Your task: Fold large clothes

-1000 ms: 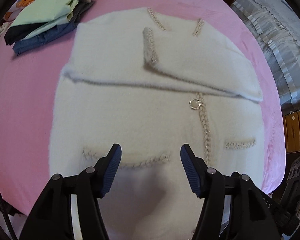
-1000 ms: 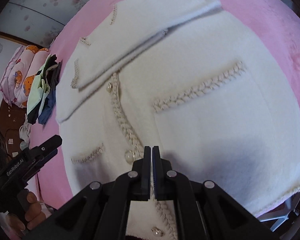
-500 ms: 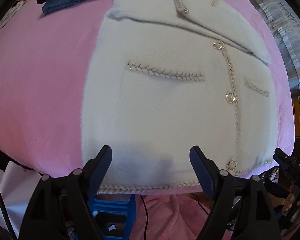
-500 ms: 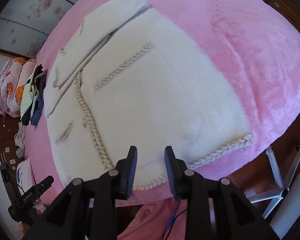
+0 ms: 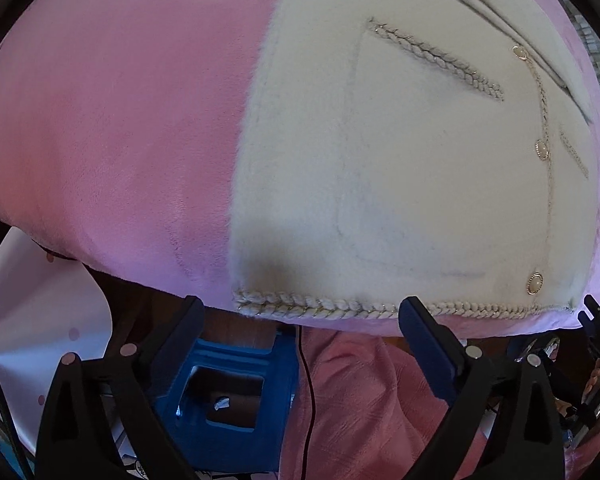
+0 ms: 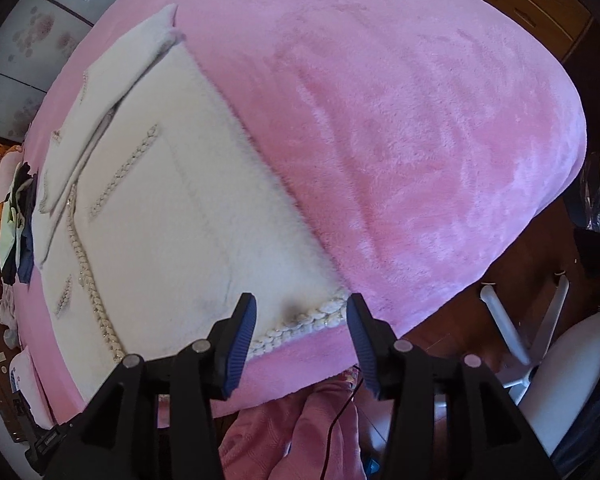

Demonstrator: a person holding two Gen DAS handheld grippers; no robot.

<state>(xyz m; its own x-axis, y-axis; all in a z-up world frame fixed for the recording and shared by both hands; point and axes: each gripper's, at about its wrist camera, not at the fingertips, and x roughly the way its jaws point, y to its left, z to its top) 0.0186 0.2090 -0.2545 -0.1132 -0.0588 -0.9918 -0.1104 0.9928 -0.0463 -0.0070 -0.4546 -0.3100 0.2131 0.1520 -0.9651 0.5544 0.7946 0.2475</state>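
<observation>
Cream jacket flat on bed; we poise left claw and right claw, both spread, at hem corners, likely for upward fold.

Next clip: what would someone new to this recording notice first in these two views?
A cream fuzzy jacket with braided trim lies flat on a bright pink blanket, sleeves folded across its top. Both tongs are open at the jacket's hem, near the bed's front edge: the left tongs by one corner, the right tongs straddling the other. A small pile of folded clothes sits at the far left of the right wrist view.
</observation>
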